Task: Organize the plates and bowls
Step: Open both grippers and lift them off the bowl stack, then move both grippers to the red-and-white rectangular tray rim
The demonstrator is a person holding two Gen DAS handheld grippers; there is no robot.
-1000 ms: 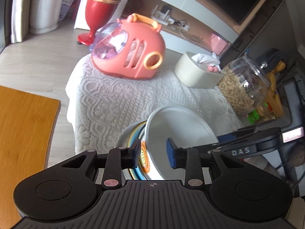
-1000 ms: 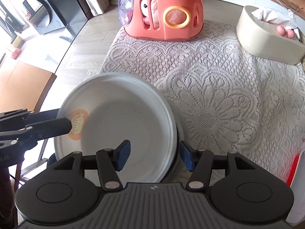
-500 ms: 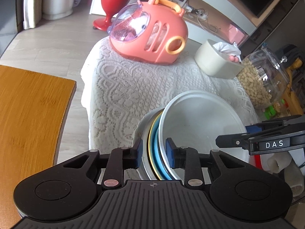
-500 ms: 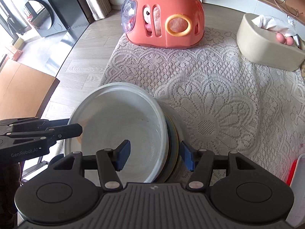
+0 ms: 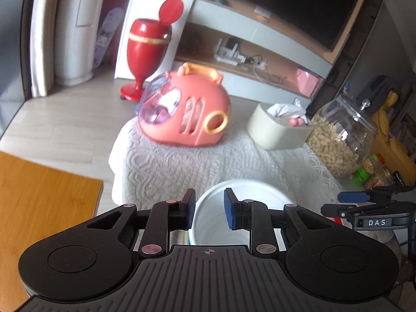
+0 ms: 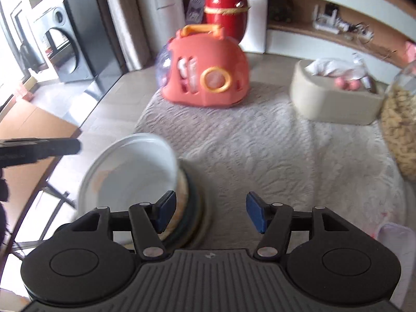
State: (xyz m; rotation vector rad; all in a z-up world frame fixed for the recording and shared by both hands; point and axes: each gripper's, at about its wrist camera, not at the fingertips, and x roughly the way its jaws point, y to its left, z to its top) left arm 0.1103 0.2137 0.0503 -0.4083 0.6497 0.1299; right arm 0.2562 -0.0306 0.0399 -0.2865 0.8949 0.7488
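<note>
Currently, status by item:
Left tool (image 5: pixel 209 209): jaws have just been closing; the rim of the white round bowl (image 5: pixel 234 208) lies between the blue pads, but a gap shows on both sides, so no grip is confirmed.
Right tool (image 6: pixel 209 212): jaws have just been opening; nothing lies between them, only the white lace-covered tabletop (image 6: pixel 273 150).
White bowl position: near left part of the tabletop, tilted on edge, leaning against a stack of coloured plates (image 6: pixel 186 208) nested in a grey dish.
Key relation: the bowl's rim runs near to far, in line with the left tool's fingers; it lies left of the right tool.
Nearer hand: left, judged best placed to take the bowl.
Far objects: coral plastic toy carrier (image 5: pixel 184 114), beige tissue box (image 5: pixel 275 132), well apart.
</note>
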